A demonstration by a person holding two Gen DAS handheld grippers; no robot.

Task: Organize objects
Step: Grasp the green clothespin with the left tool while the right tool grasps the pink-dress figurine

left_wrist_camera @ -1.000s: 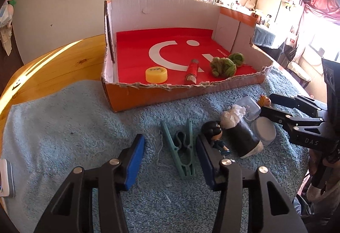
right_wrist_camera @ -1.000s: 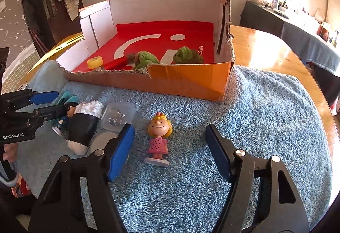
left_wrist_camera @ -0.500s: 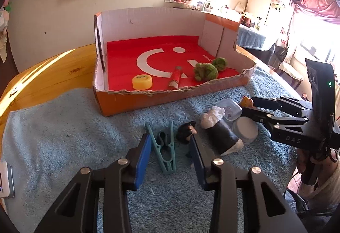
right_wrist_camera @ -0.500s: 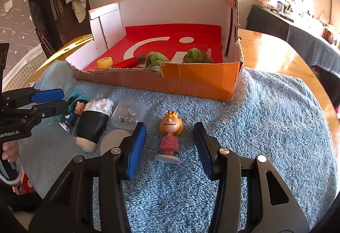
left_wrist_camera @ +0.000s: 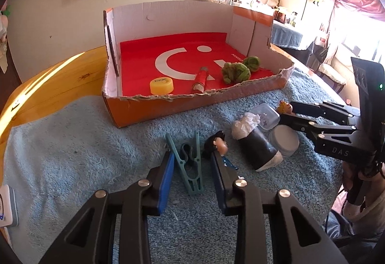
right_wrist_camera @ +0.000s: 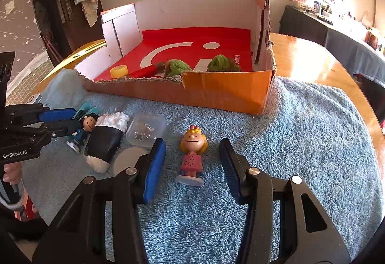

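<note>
The left hand-held gripper (left_wrist_camera: 192, 167) has just been closing; its blue pads now flank one teal clothespin (left_wrist_camera: 190, 165) lying on the blue towel (left_wrist_camera: 72, 155), and whether they press on it I cannot tell. Just beside its right finger stands one dark-haired figurine (left_wrist_camera: 217, 143), touching or nearly touching the finger.

The right hand-held gripper (right_wrist_camera: 192, 163) has also narrowed and now stands open around one blonde figurine in a pink dress (right_wrist_camera: 192, 153), upright on its white base, with towel showing on both sides between toy and pads.

Between the two grippers lie one black roll stuffed with white tissue (right_wrist_camera: 105, 141), one clear plastic box (right_wrist_camera: 146, 129) and one round white lid (right_wrist_camera: 130, 158).

Ahead of both grippers, on the wooden counter (right_wrist_camera: 312, 64), sits one open cardboard box with a red floor (left_wrist_camera: 192, 95). It holds four things: one yellow cap (left_wrist_camera: 161, 85), one red tube (left_wrist_camera: 201, 78) and two green yarn balls (left_wrist_camera: 235, 71), grouped near the torn front wall.
</note>
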